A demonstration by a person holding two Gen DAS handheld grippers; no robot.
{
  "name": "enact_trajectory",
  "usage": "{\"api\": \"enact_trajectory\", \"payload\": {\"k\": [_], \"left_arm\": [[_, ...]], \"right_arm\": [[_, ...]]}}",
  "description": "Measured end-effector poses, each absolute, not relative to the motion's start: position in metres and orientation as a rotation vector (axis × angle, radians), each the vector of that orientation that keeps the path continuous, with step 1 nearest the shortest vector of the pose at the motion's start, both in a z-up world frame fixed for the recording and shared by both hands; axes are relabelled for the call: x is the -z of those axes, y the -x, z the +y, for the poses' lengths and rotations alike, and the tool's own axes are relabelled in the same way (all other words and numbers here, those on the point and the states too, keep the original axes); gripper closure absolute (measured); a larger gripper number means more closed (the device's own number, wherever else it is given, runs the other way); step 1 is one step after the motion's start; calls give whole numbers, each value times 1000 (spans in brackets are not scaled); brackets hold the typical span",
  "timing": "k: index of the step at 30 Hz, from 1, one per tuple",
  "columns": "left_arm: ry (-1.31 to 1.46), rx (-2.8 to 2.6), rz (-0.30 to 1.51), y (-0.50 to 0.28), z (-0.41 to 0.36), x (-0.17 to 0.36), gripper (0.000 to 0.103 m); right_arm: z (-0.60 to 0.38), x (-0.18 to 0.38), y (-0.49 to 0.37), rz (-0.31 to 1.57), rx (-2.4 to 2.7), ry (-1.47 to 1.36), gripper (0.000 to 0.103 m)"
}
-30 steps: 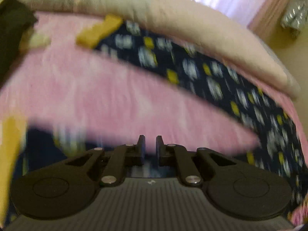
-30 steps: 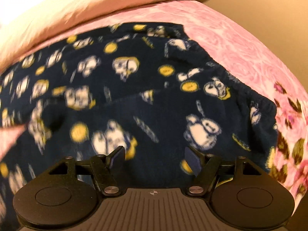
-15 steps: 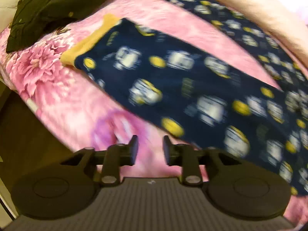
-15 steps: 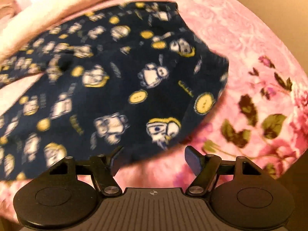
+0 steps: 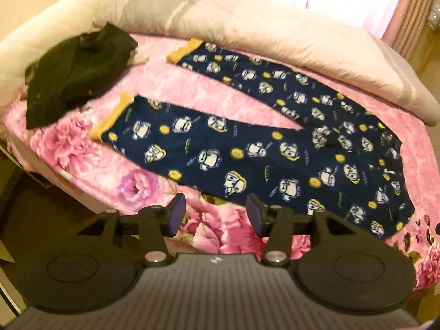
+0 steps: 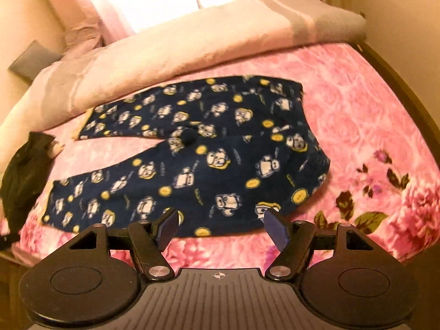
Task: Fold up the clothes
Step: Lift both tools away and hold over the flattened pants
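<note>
Far cuff of the pajama pants (image 6: 82, 126) partly under the duvet (image 6: 170, 52), beyond the right gripper (image 6: 220, 225); dark garment (image 6: 22, 176) cropped left.

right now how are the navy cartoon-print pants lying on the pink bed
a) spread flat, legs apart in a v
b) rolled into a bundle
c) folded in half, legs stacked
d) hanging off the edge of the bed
a: the navy pants lie spread flat on the pink floral blanket, and bare pink shows in the wedge between the two yellow-cuffed legs; no fold made yet.
</note>
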State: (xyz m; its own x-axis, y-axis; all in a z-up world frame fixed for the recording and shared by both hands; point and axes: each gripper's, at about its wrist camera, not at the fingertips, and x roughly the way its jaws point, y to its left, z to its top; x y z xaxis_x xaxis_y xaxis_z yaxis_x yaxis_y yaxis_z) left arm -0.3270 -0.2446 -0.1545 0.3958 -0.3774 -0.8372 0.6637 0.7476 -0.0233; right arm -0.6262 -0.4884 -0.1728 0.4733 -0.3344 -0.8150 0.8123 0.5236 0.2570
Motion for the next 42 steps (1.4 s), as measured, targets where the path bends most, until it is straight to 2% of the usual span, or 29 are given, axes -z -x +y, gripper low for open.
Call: {"api": "enact_trajectory", "payload": {"k": [9,22,42], "left_arm": [[-379,678,930,357,-238,133,54],[-401,659,875,373,-228,118,49],[-411,661,882,380,-230,120,48]], "right_arm": [[-461,157,652,859,754,-657,31],[-450,150,642,844,698,-622,31],[-451,151,645,865,693,-632,31]]}}
